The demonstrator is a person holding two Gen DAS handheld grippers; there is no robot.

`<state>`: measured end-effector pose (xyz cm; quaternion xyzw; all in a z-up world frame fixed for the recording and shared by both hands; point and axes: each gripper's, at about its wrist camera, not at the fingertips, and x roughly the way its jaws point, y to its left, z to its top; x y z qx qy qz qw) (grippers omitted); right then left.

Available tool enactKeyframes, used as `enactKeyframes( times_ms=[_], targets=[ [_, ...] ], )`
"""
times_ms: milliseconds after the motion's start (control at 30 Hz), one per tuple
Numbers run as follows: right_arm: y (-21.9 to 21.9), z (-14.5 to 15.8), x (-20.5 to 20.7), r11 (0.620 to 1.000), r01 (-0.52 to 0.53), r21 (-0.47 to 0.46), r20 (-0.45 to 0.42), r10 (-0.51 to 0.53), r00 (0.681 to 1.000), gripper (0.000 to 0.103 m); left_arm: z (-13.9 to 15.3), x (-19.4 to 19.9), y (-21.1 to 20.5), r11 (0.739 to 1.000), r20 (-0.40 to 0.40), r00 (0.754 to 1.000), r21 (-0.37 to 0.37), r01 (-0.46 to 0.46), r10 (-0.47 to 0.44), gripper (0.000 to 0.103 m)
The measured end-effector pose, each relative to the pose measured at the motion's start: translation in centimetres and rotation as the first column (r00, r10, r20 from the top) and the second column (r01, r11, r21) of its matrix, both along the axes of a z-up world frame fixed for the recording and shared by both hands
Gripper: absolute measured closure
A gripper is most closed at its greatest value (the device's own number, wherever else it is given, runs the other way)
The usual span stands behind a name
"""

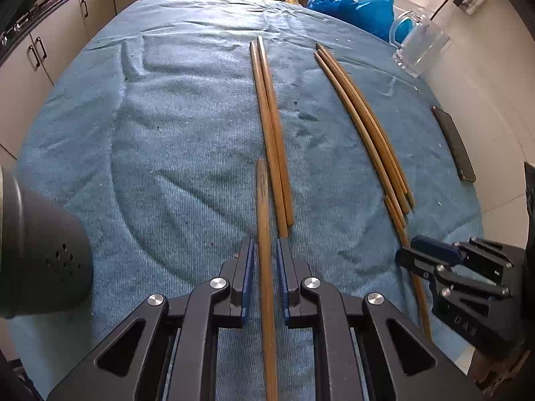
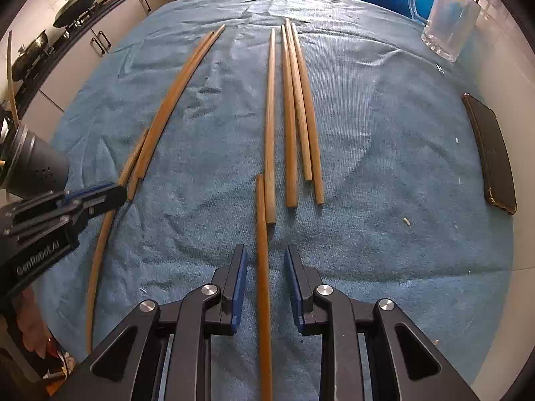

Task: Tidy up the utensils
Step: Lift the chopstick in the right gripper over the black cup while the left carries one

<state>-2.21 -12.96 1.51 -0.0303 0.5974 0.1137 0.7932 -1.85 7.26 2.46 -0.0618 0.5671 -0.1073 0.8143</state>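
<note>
Several wooden chopsticks lie lengthwise on a blue towel [image 1: 167, 133]. In the left wrist view, my left gripper [image 1: 265, 244] is open, its pads on either side of one chopstick [image 1: 264, 234] lying on the towel; a pair [image 1: 272, 133] lies just ahead and a group [image 1: 364, 123] to the right. In the right wrist view, my right gripper [image 2: 265, 250] is open astride another chopstick [image 2: 262, 250]; several chopsticks [image 2: 294, 117] lie ahead and a pair [image 2: 170, 100] to the left. The right gripper [image 1: 404, 257] also shows in the left wrist view, and the left gripper [image 2: 117, 193] in the right wrist view.
A dark grey perforated utensil holder [image 1: 40, 254] stands at the left edge [image 2: 36, 163]. A clear glass mug [image 1: 418, 46] and blue plastic bag [image 1: 354, 3] sit far right. A black phone [image 2: 491, 153] lies along the right edge. Kitchen cabinets [image 1: 60, 43] stand beyond the table.
</note>
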Motion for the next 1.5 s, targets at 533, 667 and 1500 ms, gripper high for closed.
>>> enactKeyframes(
  times_ms=[533,667,1500],
  targets=[
    [2.7,-0.1,0.2,0.998,-0.046,-0.050,-0.022,0.045,0.999,0.093,-0.1,-0.6,0.7,1.000,0.014,1.000,-0.013,0.027,-0.027,0.096],
    [2.2,-0.1,-0.1,0.999,-0.039,-0.027,0.003,0.039,0.999,0.096,1.5,-2.6,1.8,0.998,0.083,0.997,-0.057,0.007,-0.003,0.096],
    [2.3,12.8,-12.0,0.977,-0.108,0.186,0.558,-0.014,0.830,0.096,14.4,-16.3,7.4,0.976,0.545,0.822,-0.211,-0.059,0.168,0.096]
  ],
)
